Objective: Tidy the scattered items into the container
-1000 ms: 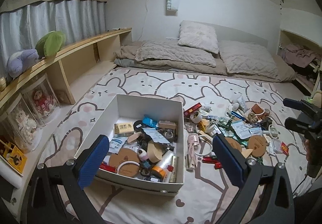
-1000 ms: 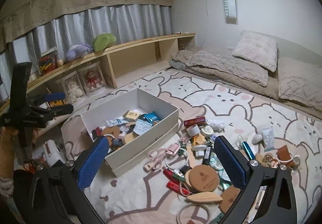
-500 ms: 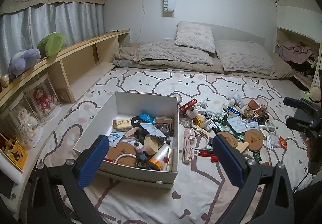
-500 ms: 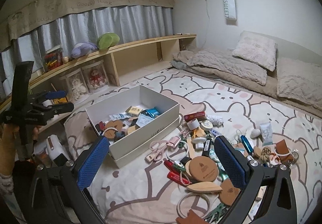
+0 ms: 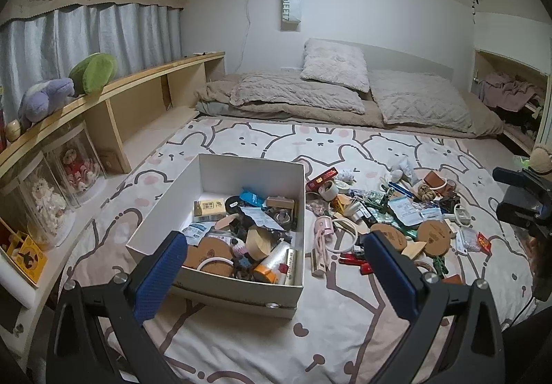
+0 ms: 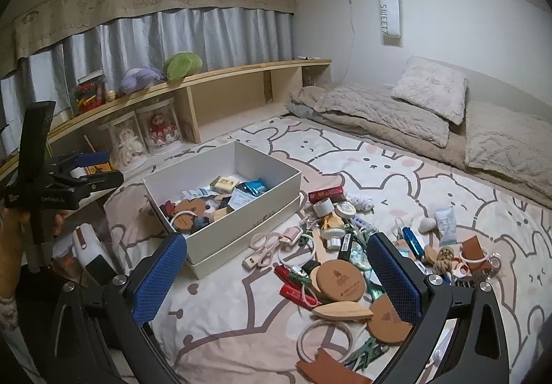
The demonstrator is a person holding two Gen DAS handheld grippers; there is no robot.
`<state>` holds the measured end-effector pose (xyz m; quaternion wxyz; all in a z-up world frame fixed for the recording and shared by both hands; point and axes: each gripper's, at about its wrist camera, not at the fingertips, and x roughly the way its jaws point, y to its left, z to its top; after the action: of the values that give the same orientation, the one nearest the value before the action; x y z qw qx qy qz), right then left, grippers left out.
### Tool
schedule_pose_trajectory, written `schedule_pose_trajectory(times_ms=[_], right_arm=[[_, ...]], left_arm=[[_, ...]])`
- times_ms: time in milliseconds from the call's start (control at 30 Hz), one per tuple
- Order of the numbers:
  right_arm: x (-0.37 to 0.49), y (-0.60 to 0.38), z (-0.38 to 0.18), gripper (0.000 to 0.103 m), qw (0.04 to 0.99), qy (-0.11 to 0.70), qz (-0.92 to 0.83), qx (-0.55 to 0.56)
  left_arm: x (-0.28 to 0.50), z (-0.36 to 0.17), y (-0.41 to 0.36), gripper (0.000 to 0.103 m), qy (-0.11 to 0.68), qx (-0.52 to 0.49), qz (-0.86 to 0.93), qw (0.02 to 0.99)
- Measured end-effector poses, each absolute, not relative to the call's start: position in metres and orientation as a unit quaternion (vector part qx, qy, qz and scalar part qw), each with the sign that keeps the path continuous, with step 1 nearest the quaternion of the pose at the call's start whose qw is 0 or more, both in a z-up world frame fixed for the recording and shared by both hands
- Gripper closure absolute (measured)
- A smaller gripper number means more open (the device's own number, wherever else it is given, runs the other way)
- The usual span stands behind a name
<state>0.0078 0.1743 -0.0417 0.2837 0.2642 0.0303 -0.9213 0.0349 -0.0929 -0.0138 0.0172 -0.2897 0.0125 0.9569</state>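
Right wrist view: I'm hovering right gripper [image 6: 276,277], fingers spread, empty; clutter [image 6: 341,280] between them, box [image 6: 241,232] beyond left finger. Left gripper [image 5: 276,277] also released. Risking grabbing several tangled pieces.

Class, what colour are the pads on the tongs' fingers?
Blue, with a textured surface; the pads show best in the right wrist view.

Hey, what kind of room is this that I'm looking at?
Most likely a bedroom: a low floor bed with pillows lies along the far wall, plush toys sit on a wooden shelf, and a bunny-print blanket covers the floor under the white box.
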Motion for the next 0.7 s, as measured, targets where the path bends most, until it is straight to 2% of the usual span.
schedule_pose_trajectory(times_ms=[700], right_arm=[[0.005, 0.173, -0.048, 0.0, 0.275, 0.016, -0.918, 0.286]], left_arm=[[0.043, -0.017, -0.08, 0.0, 0.024, -0.292, 0.955, 0.035]])
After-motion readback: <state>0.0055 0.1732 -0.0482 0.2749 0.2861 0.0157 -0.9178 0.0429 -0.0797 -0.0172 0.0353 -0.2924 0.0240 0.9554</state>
